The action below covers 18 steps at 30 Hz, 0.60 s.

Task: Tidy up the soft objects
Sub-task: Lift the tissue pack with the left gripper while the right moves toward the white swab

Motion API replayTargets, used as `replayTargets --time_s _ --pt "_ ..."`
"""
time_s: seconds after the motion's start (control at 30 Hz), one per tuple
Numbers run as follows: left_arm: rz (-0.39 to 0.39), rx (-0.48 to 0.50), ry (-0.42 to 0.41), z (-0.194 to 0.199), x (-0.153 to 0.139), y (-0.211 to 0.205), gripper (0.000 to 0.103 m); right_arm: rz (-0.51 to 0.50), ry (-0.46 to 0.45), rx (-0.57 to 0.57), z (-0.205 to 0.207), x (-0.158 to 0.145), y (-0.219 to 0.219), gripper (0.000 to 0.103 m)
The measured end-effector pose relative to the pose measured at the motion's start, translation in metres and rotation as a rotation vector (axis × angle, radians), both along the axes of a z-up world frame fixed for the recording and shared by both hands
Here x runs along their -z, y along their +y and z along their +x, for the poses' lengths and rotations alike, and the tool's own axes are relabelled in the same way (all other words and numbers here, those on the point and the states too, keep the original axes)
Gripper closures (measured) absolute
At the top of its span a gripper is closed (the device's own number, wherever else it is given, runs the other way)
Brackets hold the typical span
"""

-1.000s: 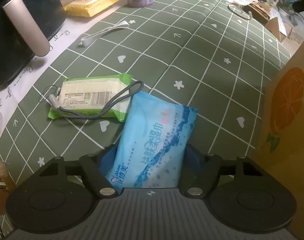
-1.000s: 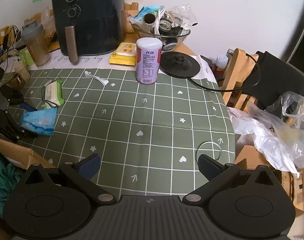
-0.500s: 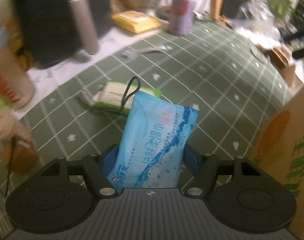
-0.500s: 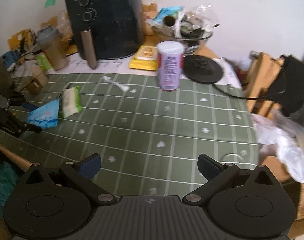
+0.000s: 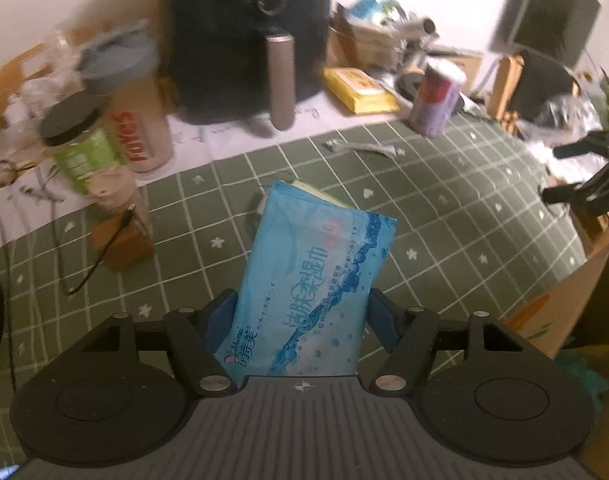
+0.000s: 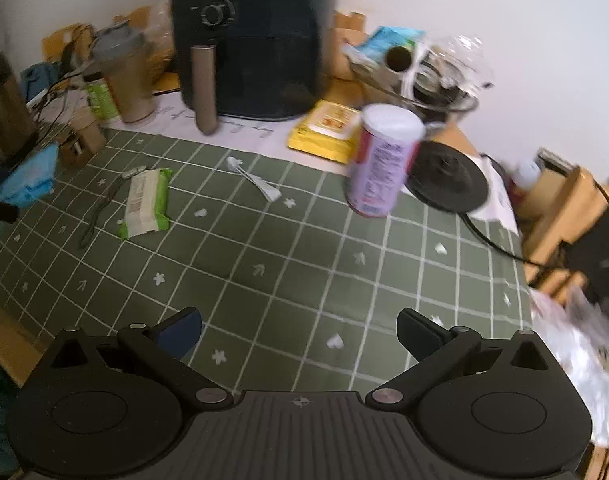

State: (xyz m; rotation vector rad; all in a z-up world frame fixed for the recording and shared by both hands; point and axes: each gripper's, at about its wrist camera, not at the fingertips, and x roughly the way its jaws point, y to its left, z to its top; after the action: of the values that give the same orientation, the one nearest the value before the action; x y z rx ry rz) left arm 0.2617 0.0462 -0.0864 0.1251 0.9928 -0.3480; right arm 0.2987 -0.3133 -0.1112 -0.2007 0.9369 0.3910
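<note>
Green pack [image 5: 318, 193] mostly hidden | behind blue wipes pack [image 5: 312, 280] | left claw [image 5: 300, 320] clamped

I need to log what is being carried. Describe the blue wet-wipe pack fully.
The blue wet-wipe pack is a soft, glossy plastic pouch, light blue with a darker band of bubbles and white Chinese lettering, crimped at its far end. The left gripper holds it by its near end, one of the fingers pressing on each long side. It juts forward from the gripper, lifted off the green checked tablecloth, touching nothing else. It partly hides a green pack behind it.
</note>
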Motion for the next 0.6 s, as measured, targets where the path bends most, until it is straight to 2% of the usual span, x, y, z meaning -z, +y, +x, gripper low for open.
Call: replayTargets --time_s 0.47,0.6 --pt "-0.073 -0.164 -0.061 -0.063 -0.058 0.002 0.034 0.018 -0.023 -0.16 0.054 0.031 0.042 0.0" --pt "-0.079 -0.193 -0.075 -0.078 -0.069 -0.001 0.034 0.022 -0.076 -0.199 0.065 0.041 0.059 0.0"
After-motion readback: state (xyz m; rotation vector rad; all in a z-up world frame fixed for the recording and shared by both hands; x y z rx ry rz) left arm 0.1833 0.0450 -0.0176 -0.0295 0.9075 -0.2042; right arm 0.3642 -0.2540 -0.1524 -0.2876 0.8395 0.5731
